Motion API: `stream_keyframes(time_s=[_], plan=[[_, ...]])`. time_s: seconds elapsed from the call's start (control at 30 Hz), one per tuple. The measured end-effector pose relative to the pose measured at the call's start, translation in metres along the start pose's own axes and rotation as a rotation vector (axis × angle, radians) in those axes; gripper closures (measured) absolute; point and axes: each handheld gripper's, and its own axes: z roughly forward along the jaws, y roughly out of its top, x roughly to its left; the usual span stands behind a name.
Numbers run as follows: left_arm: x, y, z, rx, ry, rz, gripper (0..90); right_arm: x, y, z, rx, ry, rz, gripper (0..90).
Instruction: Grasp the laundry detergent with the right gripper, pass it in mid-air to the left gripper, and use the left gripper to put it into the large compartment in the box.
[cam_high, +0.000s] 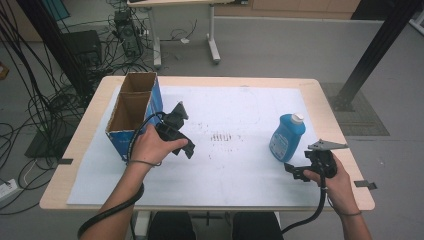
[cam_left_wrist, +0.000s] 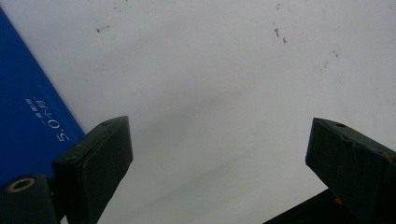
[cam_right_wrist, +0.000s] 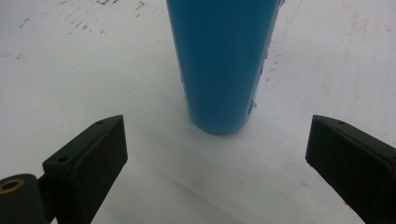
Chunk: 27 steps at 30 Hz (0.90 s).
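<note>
1. The right tool (cam_high: 295, 172), a black two-jaw device with a grey three-cornered plate on top, sits in the person's right hand (cam_high: 336, 182) near the right edge of the table (cam_high: 85, 137).
2. Its jaws are spread wide with nothing between them; in the right gripper view the two black pads stand far apart over bare white sheet.
3. The blue plastic bottle with a white cap (cam_high: 287, 136) stands upright just ahead of the right tool, centred between the lines of its jaws but beyond their tips and apart from them.
4. In the right gripper view the bottle's blue body (cam_right_wrist: 219, 60) rises straight ahead, its base resting on the white paper sheet (cam_right_wrist: 70, 79) that covers the table.
5. The left tool (cam_high: 189, 149), also black, is held in the person's left hand (cam_high: 152, 145) well apart from the right tool, across the sheet from it.
6. Its jaws are likewise spread, holding nothing; the left gripper view shows white sheet between the pads.
7. The open brown cardboard box with blue printed sides (cam_high: 131, 112) stands just beside the left tool; whether the hand touches it is hard to tell.
8. In the left gripper view the box's blue wall (cam_left_wrist: 28, 112) lies close by the left-hand jaw.
9. Faint dark smudges (cam_high: 222, 136) mark the sheet between the two tools.
</note>
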Motion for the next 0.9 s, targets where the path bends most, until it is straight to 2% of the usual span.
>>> stream_keyframes(time_s=[0.23, 0.37, 0.9], plan=[[0.004, -0.001, -0.001, -0.005, -0.007, -0.004, 7.8, -0.001, -0.005, 0.001, -0.045, -0.01, 0.0, 5.1], [0.004, -0.001, -0.001, -0.005, -0.007, -0.005, 7.8, 0.0, -0.007, 0.003, -0.063, 0.006, -0.003, 5.0], [0.001, -0.001, 0.0, -0.012, -0.019, -0.002, 7.9, 0.001, -0.011, 0.006, -0.156, 0.019, 0.007, 4.2]])
